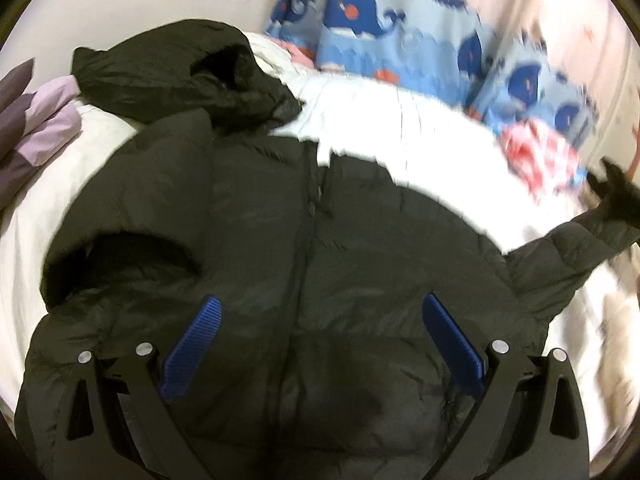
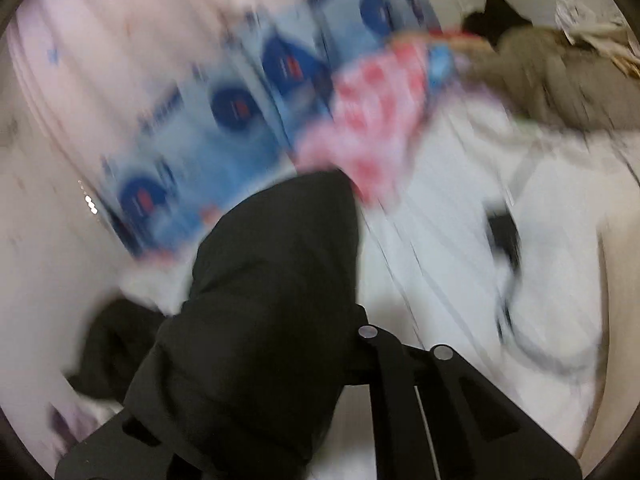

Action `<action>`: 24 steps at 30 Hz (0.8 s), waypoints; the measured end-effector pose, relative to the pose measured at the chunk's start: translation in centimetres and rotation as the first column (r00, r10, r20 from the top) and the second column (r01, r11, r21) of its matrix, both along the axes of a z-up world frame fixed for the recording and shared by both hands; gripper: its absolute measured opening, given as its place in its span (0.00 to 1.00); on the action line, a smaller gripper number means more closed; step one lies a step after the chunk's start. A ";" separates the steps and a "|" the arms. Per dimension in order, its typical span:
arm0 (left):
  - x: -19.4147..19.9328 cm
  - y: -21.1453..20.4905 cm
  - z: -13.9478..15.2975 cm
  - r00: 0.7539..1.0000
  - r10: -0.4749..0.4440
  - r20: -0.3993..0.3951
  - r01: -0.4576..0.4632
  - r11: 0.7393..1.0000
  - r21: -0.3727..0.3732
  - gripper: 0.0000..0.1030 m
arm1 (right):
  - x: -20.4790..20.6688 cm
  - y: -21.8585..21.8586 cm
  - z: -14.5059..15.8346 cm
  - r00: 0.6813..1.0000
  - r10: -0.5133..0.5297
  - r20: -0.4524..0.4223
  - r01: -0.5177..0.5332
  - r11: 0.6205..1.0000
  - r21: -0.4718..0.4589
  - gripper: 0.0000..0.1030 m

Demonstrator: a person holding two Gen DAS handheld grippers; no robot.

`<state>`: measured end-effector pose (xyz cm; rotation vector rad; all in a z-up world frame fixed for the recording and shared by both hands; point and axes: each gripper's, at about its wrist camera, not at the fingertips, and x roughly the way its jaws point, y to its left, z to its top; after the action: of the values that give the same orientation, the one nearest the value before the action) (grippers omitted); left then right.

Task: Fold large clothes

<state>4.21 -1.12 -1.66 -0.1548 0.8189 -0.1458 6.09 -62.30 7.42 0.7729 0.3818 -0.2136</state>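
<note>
A black puffer jacket (image 1: 304, 264) lies front up on a white bed (image 1: 432, 140), zip closed, hood (image 1: 192, 76) at the far left. My left gripper (image 1: 320, 304) is open above the jacket's lower body, blue pads (image 1: 196, 344) apart and empty. The jacket's right sleeve (image 1: 580, 240) stretches out to the right, its cuff lifted. In the right wrist view the black sleeve (image 2: 272, 300) drapes over my right gripper (image 2: 320, 320) and hides the fingertips; the jaws look closed on it. That view is motion-blurred.
Blue whale-print pillows (image 1: 384, 28) line the far edge of the bed. A pink and white patterned cloth (image 1: 540, 152) lies at the right. A purple blanket (image 1: 36, 128) is at the left. A beige garment (image 2: 560, 80) lies at the far right.
</note>
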 end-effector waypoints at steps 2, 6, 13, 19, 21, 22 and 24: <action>0.3 -0.2 1.3 1.000 0.020 0.021 -0.019 0.999 -0.033 0.94 | 1.3 -2.2 1.7 0.998 -0.056 0.034 0.057 0.998 -0.027 0.04; 1.2 -1.5 2.3 1.000 -0.006 0.024 0.006 1.000 -0.016 0.94 | 5.0 -9.1 -3.2 0.982 -0.166 -0.091 0.175 0.979 0.106 0.08; -0.6 -1.2 -0.5 0.994 -0.086 -0.065 0.095 0.984 0.149 0.94 | -4.2 -11.3 -14.5 0.933 -0.250 -0.260 0.323 0.899 0.296 0.40; -5.9 7.9 -1.6 0.994 0.005 -0.112 0.019 0.977 0.211 0.94 | -16.5 3.3 -14.5 0.975 0.131 -0.177 -0.094 0.975 0.202 0.74; -7.5 12.2 -2.0 0.987 0.079 -0.138 -0.048 0.975 0.215 0.94 | -20.0 10.5 -15.4 0.919 0.333 -0.211 -0.289 0.933 0.213 0.75; -8.3 14.1 -2.4 0.982 0.110 -0.154 -0.076 0.975 0.210 0.94 | -21.2 13.6 -16.0 0.879 0.416 -0.232 -0.367 0.902 0.227 0.78; -9.6 16.8 -2.9 0.972 0.148 -0.180 -0.113 0.976 0.187 0.94 | -22.9 19.2 -17.2 0.798 0.541 -0.265 -0.484 0.838 0.251 0.78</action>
<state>-5.37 15.64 -4.55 -0.0567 1.0081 0.0678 -16.84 -43.14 -9.76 0.7738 0.9240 0.2165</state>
